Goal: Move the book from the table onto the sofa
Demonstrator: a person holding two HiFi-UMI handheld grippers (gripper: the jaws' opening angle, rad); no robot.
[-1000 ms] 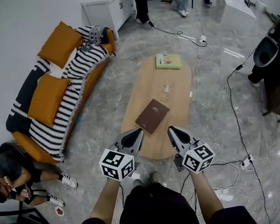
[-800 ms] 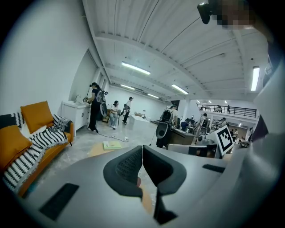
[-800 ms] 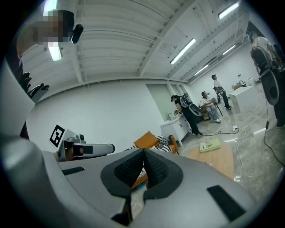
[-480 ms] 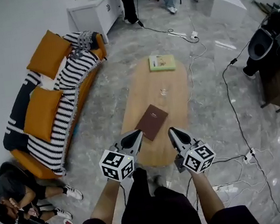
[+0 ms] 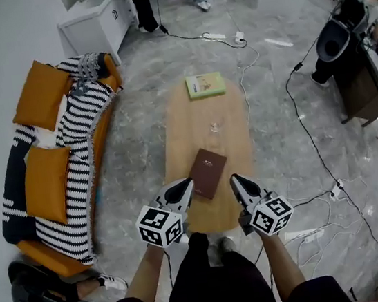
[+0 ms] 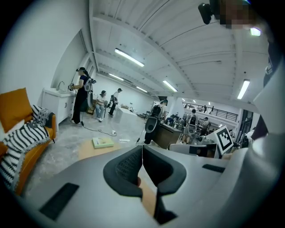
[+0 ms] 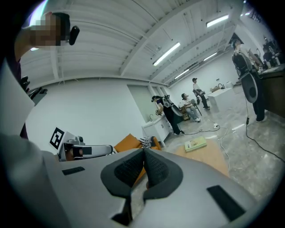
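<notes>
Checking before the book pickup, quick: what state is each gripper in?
Left gripper: closed, holding nothing.
Right gripper: closed, holding nothing.

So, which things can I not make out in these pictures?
- Brown book: title too small in head view; in both gripper views, mostly hidden behind the left tool and right tool.
- Small clear object on the table: too small to identify, head view.
- Sofa: cut off by left edge, left gripper view.

the print on the green book (image 5: 205, 85) is too small to read.
</notes>
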